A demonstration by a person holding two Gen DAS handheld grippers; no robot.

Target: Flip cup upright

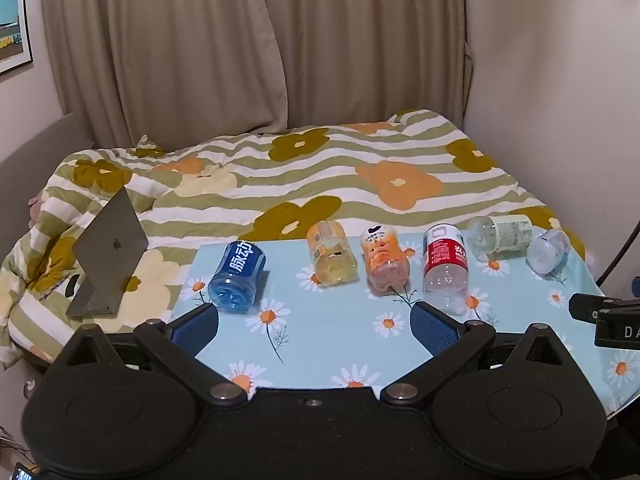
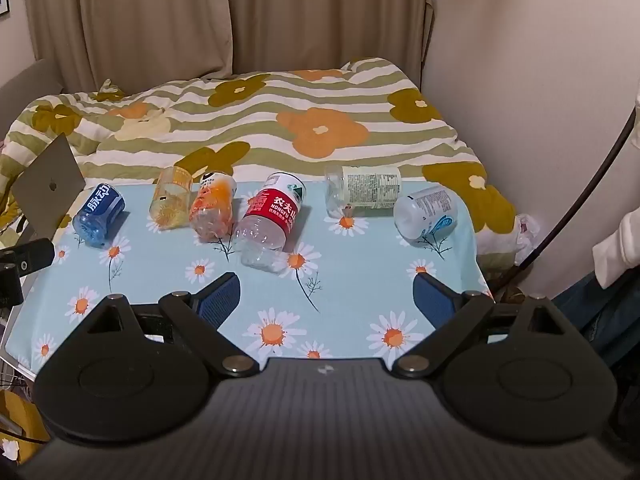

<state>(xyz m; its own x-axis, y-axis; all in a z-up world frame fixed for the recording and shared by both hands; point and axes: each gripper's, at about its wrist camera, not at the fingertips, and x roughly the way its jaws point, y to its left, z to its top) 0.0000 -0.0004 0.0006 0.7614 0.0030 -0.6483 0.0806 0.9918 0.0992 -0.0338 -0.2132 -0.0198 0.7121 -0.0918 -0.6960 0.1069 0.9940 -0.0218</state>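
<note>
Several cut bottle cups lie on their sides in a row along the far edge of the daisy-print table (image 1: 336, 332). From left: a blue cup (image 1: 238, 276) (image 2: 98, 216), a yellow cup (image 1: 331, 254) (image 2: 171, 200), an orange cup (image 1: 385, 260) (image 2: 212, 210), a red-labelled clear cup (image 1: 445, 266) (image 2: 270, 220), a pale green-labelled clear cup (image 1: 500, 236) (image 2: 362, 191) and a white cup (image 1: 548, 250) (image 2: 426, 216). My left gripper (image 1: 314, 326) is open and empty, short of the row. My right gripper (image 2: 326, 300) is open and empty, also short of it.
A bed with a striped flower quilt (image 1: 304, 168) lies behind the table. A half-open laptop (image 1: 108, 252) stands on the bed at left. Curtains (image 1: 180, 48) hang behind. The right gripper's body (image 1: 608, 316) shows at the left wrist view's right edge.
</note>
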